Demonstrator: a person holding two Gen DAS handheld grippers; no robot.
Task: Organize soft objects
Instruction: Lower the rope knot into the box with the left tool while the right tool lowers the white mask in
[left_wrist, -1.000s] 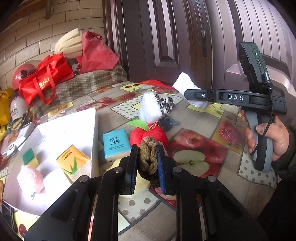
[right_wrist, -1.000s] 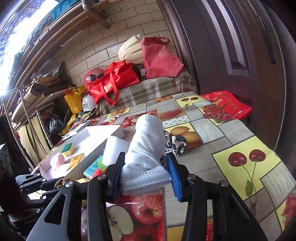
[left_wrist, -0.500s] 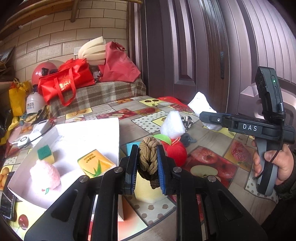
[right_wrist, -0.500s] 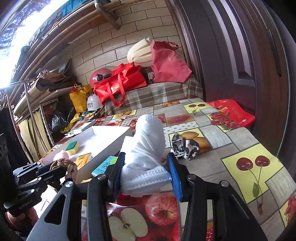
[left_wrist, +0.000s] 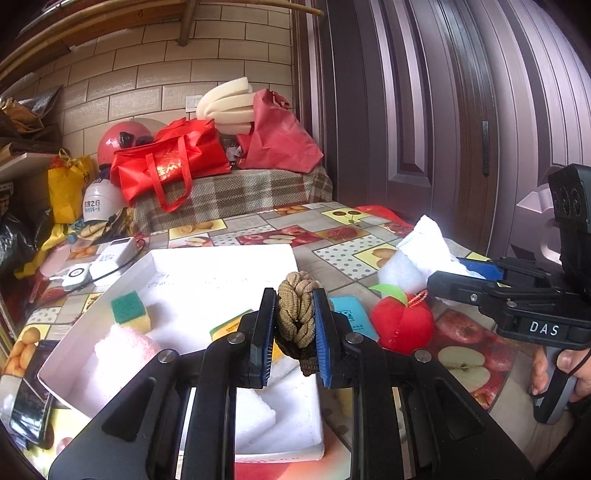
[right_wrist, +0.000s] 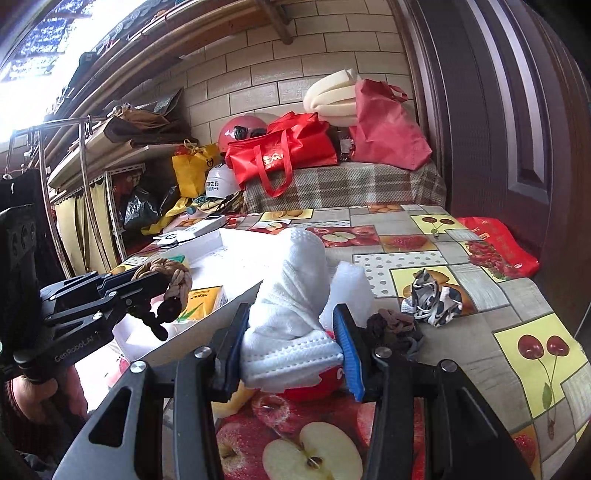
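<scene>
Left tool (left_wrist: 294, 332): clamped tight on a brown braided band (left_wrist: 297, 314), which stands upright between the blue pads and is held in the air above the near part of the white box (left_wrist: 221, 258).
Right tool (right_wrist: 293, 345): partly closed on a rolled white cloth (right_wrist: 293, 291) with a face mask (right_wrist: 291, 360) wrapped round its lower end; the bundle sticks up past the fingertips, above the surface (right_wrist: 480, 295).
Box: open, white, on the left half of the surface; inside lie a green-and-yellow sponge (left_wrist: 130, 309), a pink puff (left_wrist: 123, 345) and a yellow tissue pack (right_wrist: 201, 297).
Beside the box: a teal tissue pack (left_wrist: 349, 310) just to its right, then a red plush apple (left_wrist: 402, 320), with a white foam piece (right_wrist: 349, 286) behind it.
Farther right: a dark hair tie bundle (right_wrist: 393, 326) and a black-and-white scrunchie (right_wrist: 430, 297), near each other.
Hands: each grips its tool handle at the frame edge.
</scene>
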